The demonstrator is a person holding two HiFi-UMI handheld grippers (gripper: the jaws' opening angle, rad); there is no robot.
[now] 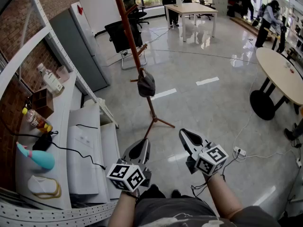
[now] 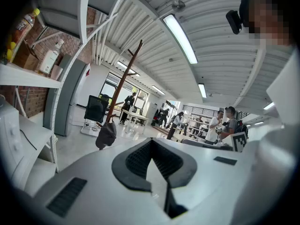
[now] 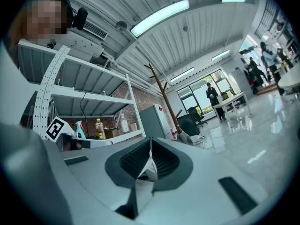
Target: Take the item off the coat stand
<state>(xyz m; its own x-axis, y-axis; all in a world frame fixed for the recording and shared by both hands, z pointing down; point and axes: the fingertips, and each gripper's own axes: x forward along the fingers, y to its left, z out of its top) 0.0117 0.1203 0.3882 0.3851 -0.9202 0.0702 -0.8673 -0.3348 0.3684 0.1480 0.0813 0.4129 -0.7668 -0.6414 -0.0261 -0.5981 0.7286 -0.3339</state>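
A brown wooden coat stand point(image 1: 134, 51) rises from tripod feet on the glossy floor straight ahead. A dark grey cap-like item point(image 1: 146, 84) hangs from a low peg on its pole. My left gripper point(image 1: 140, 148) is held low, short of the stand's feet, jaws shut and empty. My right gripper point(image 1: 188, 135) sits beside it to the right, also shut with nothing in it. In the left gripper view the item point(image 2: 106, 134) hangs on the stand point(image 2: 123, 82) well beyond the closed jaws point(image 2: 152, 142). The right gripper view has the stand point(image 3: 165, 97) far past its closed jaws point(image 3: 150, 150).
White metal shelving point(image 1: 52, 122) runs along the left with bottles, a teal spray bottle point(image 1: 37, 157) and white boxes. A grey cabinet point(image 1: 81, 46) and a black chair point(image 1: 120, 37) stand behind the coat stand. A round table point(image 1: 284, 74) is at the right; a power strip point(image 1: 238, 151) lies on the floor.
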